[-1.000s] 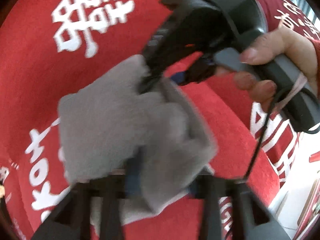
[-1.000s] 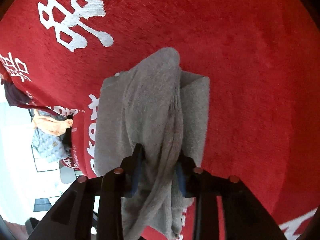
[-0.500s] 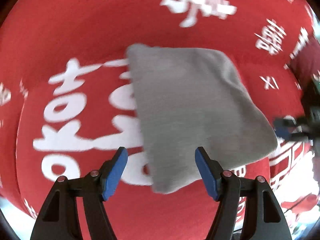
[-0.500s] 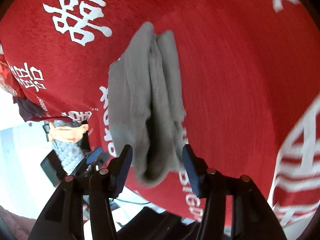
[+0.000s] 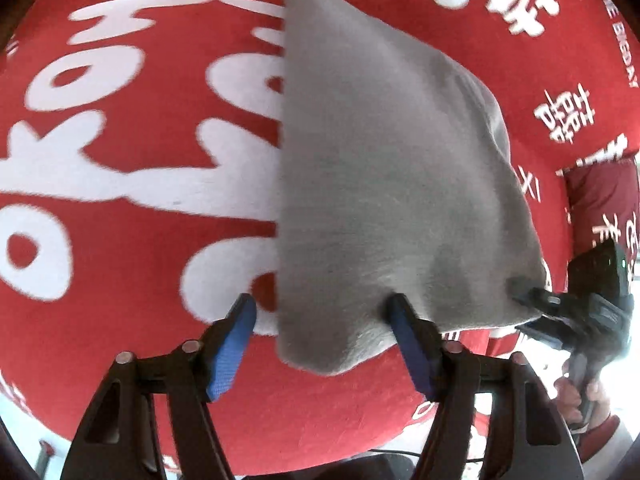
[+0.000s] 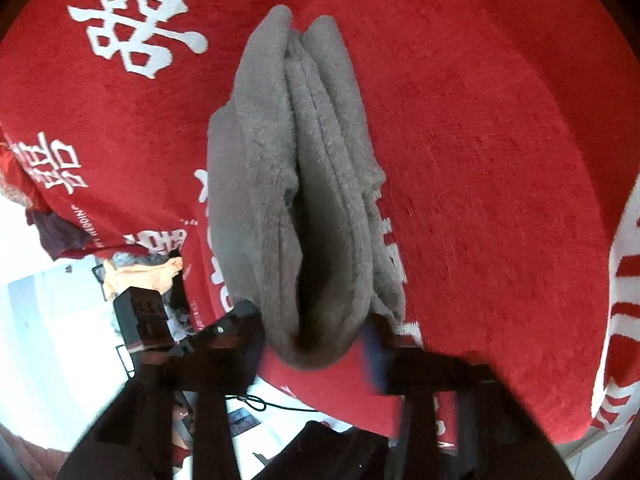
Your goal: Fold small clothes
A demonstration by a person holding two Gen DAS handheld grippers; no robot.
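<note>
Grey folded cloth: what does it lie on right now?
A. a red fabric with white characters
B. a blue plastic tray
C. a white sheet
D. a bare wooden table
A: the grey folded cloth rests on the red fabric with white characters, which also surrounds it in the right wrist view.

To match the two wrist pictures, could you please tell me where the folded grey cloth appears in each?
Left wrist: grey cloth fills centre and right, near corner between the closing jaws.
Right wrist: seen edge-on at centre, layers visible.
Shared landmark: red cloth with white characters.
</note>
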